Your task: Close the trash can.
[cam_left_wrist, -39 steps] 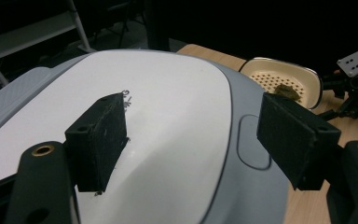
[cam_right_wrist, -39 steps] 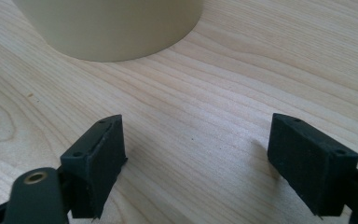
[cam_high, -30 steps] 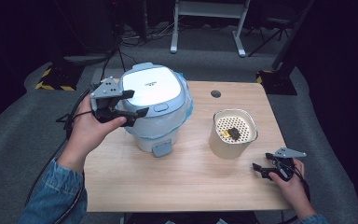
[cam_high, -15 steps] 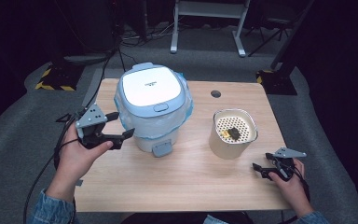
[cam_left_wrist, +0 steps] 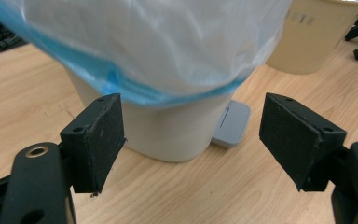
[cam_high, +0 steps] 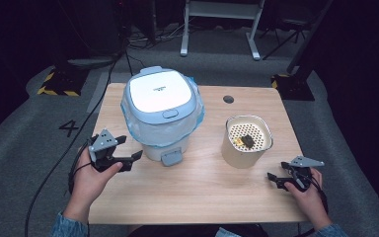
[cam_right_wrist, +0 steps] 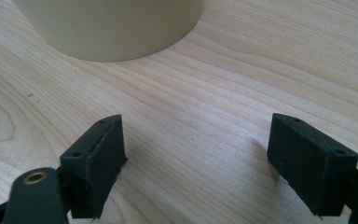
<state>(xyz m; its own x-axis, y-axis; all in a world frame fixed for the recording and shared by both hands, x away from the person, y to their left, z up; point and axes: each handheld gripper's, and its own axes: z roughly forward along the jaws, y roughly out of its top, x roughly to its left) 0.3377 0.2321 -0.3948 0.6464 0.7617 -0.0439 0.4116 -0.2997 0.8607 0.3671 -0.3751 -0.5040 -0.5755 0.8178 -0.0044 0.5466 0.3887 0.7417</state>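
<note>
Pedal bin (cam_left_wrist: 168, 126) base between left tongs (cam_left_wrist: 191, 140)

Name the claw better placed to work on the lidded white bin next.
Left. The left claw sits open beside the white bin; the right claw rests open near the beige basket.

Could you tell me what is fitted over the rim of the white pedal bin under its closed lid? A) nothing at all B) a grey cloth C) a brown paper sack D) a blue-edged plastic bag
D: a translucent plastic bag with a blue edge hangs out around the pedal bin just below its lid.
</note>
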